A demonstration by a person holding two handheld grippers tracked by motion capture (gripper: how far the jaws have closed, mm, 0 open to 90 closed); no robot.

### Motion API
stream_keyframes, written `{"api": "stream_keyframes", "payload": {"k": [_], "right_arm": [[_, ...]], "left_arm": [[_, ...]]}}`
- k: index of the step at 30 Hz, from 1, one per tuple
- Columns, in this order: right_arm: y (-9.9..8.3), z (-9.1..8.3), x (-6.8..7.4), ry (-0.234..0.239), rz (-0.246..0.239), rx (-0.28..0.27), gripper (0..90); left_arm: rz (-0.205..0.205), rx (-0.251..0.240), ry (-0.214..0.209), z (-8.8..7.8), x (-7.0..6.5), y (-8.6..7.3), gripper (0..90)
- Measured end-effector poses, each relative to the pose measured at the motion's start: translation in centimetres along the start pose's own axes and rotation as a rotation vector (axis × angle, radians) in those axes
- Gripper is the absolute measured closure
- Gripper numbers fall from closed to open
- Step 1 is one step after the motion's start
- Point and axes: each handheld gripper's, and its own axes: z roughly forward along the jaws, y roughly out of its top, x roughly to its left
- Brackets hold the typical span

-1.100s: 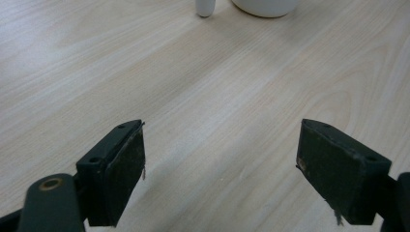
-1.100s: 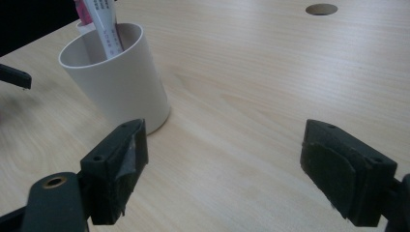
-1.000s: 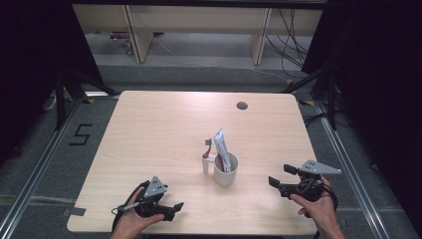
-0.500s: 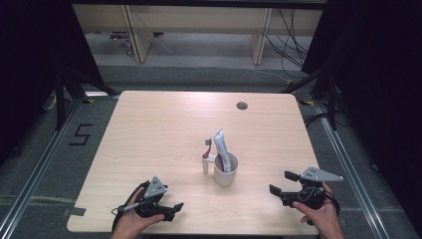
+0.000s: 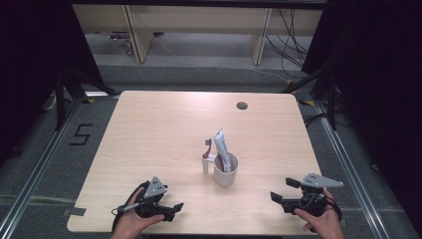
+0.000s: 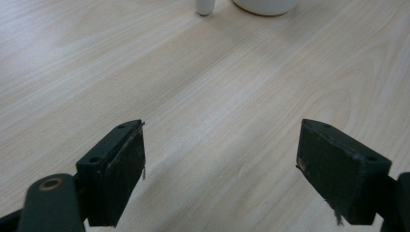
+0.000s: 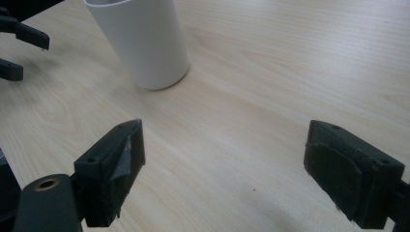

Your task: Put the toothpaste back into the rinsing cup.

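Note:
A white cup [image 5: 226,172] stands a little near of the table's middle, with a white and red tube [image 5: 220,146] upright inside it. A slim white stick with a pinkish top [image 5: 206,158] stands against the cup's left side. My left gripper [image 5: 174,211] rests near the front edge, left of the cup, open and empty. My right gripper [image 5: 281,189] sits near the front edge, right of the cup, also open and empty. The left gripper view has wide-apart jaws [image 6: 220,159] over bare wood, with the cup's base [image 6: 266,5] far ahead. In the right gripper view the cup [image 7: 142,41] stands ahead and left of the gripper [image 7: 222,164].
The light wooden table [image 5: 164,129] has a round cable hole [image 5: 242,105] at the back right. The left gripper's jaws [image 7: 19,36] appear at the far left of the right gripper view. Dark curtains flank the table, and a "5" mark [image 5: 79,134] lies on the floor.
My right gripper has drawn back toward the table's front edge, a little farther from the cup. The left gripper, cup and tube have stayed put.

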Motion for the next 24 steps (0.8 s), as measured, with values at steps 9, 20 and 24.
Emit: {"api": "stream_keyframes", "payload": {"k": [9, 20, 24], "right_arm": [[-0.8, -0.3, 0.2, -0.027, 0.015, 0.048, 15.6], [-1.6, -0.7, 0.1, -0.054, 0.015, 0.12, 15.6], [-1.9, -0.6, 0.3, -0.073, 0.03, 0.131, 15.6]], "left_arm": [[-0.001, -0.001, 0.0, 0.0, 0.0, 0.0, 17.0], [0.002, 0.002, 0.002, 0.1, -0.1, -0.1, 16.9], [0.002, 0.001, 0.004, 0.1, -0.1, -0.1, 16.8]]}}
